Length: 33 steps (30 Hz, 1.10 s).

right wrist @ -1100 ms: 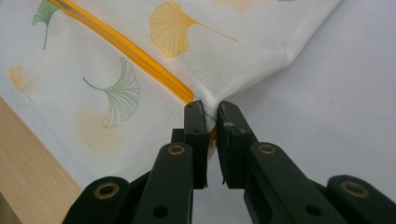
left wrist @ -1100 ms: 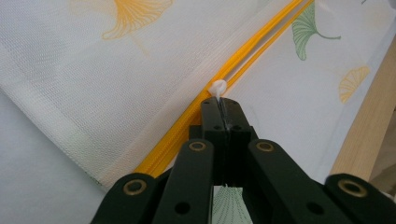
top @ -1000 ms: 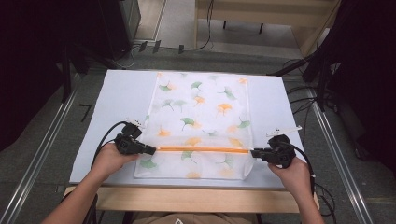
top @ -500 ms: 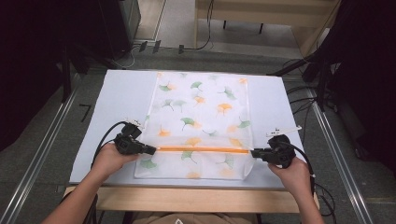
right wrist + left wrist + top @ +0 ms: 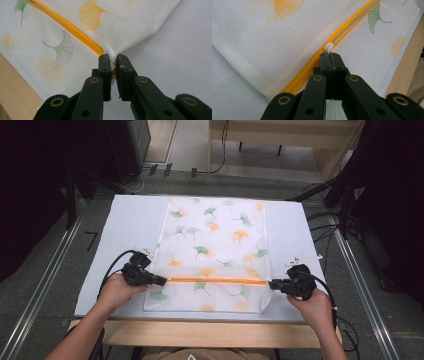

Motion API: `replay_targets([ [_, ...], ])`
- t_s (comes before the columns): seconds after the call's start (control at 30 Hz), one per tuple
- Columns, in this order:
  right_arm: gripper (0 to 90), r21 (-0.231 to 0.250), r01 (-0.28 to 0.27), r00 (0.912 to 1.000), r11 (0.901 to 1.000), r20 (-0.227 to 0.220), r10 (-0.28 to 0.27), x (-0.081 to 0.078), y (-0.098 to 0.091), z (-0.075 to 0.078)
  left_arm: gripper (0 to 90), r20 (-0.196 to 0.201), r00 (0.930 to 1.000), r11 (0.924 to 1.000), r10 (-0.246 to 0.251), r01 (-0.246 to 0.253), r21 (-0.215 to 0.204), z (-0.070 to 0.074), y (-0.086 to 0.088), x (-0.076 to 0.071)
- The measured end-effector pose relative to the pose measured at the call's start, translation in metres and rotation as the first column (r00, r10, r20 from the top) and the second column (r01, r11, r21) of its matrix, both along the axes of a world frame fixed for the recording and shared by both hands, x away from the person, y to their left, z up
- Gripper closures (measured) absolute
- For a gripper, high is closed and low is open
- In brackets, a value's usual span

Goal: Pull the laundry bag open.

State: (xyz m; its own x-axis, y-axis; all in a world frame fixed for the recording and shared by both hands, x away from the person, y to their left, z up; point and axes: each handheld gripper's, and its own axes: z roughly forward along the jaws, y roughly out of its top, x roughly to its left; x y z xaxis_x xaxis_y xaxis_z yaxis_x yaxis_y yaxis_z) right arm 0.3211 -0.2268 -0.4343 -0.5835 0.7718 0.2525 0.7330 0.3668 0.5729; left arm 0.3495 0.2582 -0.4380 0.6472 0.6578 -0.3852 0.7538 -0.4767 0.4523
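Observation:
A white mesh bag (image 5: 215, 240) printed with green and orange ginkgo leaves lies flat on the pale table (image 5: 130, 225). An orange zipper (image 5: 215, 280) runs across it near the front. My left gripper (image 5: 164, 281) is at the zipper's left end, shut on the small white zipper pull (image 5: 328, 46); its jaws (image 5: 330, 56) meet over the orange zipper (image 5: 352, 22). My right gripper (image 5: 271, 283) is at the right end. Its jaws (image 5: 112, 61) pinch the bag's edge (image 5: 125, 42) where the zipper (image 5: 75, 31) stops, and the fabric there is pulled into a taut fold.
The table's wooden front edge (image 5: 200, 332) lies just behind my hands. Metal rails (image 5: 40, 290) run along the floor on both sides. Cables (image 5: 325, 230) lie at the right, and dark equipment (image 5: 125, 145) stands beyond the far edge.

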Motion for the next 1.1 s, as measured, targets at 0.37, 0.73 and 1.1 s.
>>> replay_targets([
  [0.37,85.0,-0.005,0.001,1.0000,1.0000,-0.001,-0.001,0.000,0.000,0.000,90.0,0.003,0.9997,0.9997,0.024,-0.024,-0.001,0.001,0.013,-0.003],
  [0.73,84.9,-0.006,-0.001,1.0000,1.0000,0.001,0.001,0.000,0.001,-0.001,90.0,0.006,0.9987,0.9987,0.051,-0.051,-0.007,0.003,0.032,-0.008],
  [1.1,84.9,-0.008,0.000,1.0000,1.0000,-0.001,0.000,0.000,0.000,-0.001,90.0,-0.001,0.9988,0.9988,0.049,-0.049,-0.004,0.002,0.032,-0.007],
])
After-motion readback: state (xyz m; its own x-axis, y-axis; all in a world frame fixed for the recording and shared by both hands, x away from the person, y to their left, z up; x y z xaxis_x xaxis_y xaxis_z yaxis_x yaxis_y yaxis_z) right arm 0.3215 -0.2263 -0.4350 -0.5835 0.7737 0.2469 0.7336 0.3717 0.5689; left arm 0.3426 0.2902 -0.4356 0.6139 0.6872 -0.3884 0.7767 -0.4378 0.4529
